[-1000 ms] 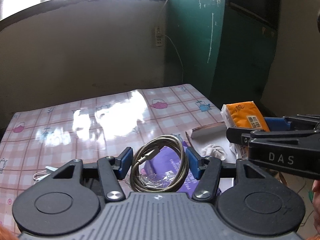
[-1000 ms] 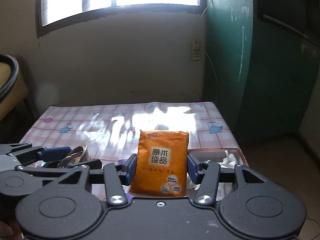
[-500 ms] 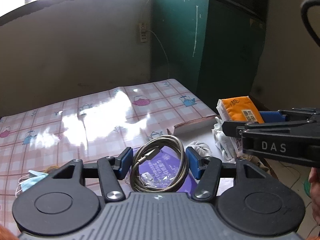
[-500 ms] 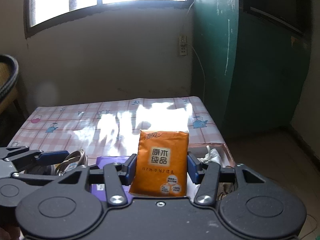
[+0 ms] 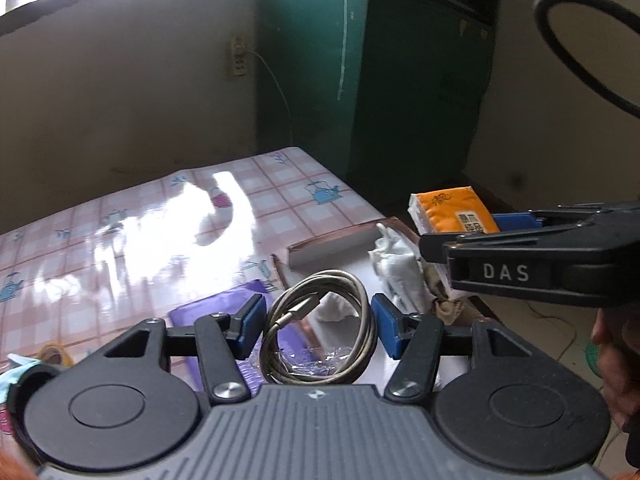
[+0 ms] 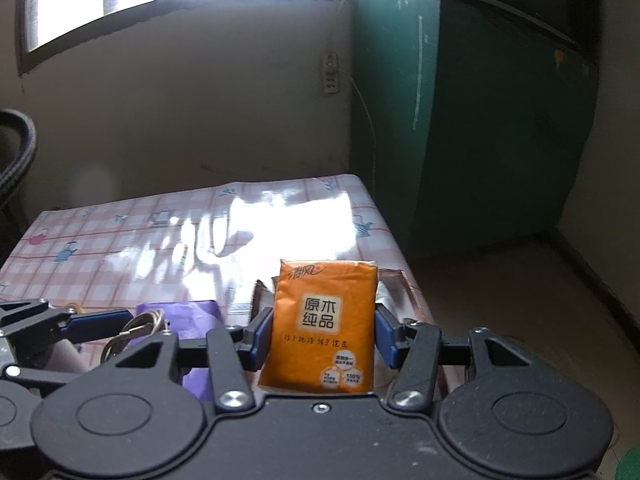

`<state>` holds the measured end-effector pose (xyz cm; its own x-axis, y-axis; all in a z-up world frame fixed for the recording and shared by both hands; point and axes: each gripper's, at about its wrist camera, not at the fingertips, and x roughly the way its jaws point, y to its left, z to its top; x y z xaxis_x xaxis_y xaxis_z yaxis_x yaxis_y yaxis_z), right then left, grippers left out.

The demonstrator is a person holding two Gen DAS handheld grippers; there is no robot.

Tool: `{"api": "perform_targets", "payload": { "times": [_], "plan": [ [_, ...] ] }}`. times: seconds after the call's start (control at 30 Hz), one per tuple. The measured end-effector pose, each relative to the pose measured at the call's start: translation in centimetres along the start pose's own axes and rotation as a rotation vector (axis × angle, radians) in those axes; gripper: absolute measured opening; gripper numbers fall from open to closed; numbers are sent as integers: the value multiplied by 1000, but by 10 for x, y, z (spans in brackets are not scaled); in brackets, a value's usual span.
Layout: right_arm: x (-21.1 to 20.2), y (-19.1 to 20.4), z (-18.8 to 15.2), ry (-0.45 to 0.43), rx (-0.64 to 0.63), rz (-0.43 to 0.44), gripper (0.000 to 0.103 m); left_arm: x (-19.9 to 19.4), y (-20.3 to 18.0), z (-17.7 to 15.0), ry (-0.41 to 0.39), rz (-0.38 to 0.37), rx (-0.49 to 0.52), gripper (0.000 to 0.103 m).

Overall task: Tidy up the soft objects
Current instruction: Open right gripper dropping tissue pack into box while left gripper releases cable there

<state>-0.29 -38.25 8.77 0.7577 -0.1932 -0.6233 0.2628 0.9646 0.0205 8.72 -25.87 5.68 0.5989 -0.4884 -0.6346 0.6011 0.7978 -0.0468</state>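
My left gripper (image 5: 318, 326) is shut on a coiled silver cable (image 5: 320, 340) and holds it above the near right part of the table. My right gripper (image 6: 322, 334) is shut on an orange tissue pack (image 6: 324, 326), which also shows in the left wrist view (image 5: 452, 210). Both hover over an open cardboard box (image 5: 332, 250) at the table's right edge. A white cloth (image 5: 394, 258) lies in the box. A purple packet (image 5: 212, 312) lies beside the box; it also shows in the right wrist view (image 6: 196, 320).
The table (image 5: 120, 240) has a pink checked plastic cover with teapot prints. A blue face mask (image 5: 12, 376) and a yellow band (image 5: 52, 354) lie at its near left. A green cabinet (image 6: 480, 120) stands right of the table, with floor beyond.
Both grippers have moved right with their loads. The box and white cloth now sit closer under them, and the purple packet has slid left in view.
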Motion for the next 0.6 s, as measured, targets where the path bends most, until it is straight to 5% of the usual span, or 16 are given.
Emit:
{"api": "perform_targets", "payload": {
  "times": [0.47,0.6],
  "plan": [
    [24,-19,11,11,12,-19,65,31,-27,7,32,-105,35,61],
    [24,-23,13,-12,19,-15,72,33,-29,4,8,-122,40,80]
  ]
}}
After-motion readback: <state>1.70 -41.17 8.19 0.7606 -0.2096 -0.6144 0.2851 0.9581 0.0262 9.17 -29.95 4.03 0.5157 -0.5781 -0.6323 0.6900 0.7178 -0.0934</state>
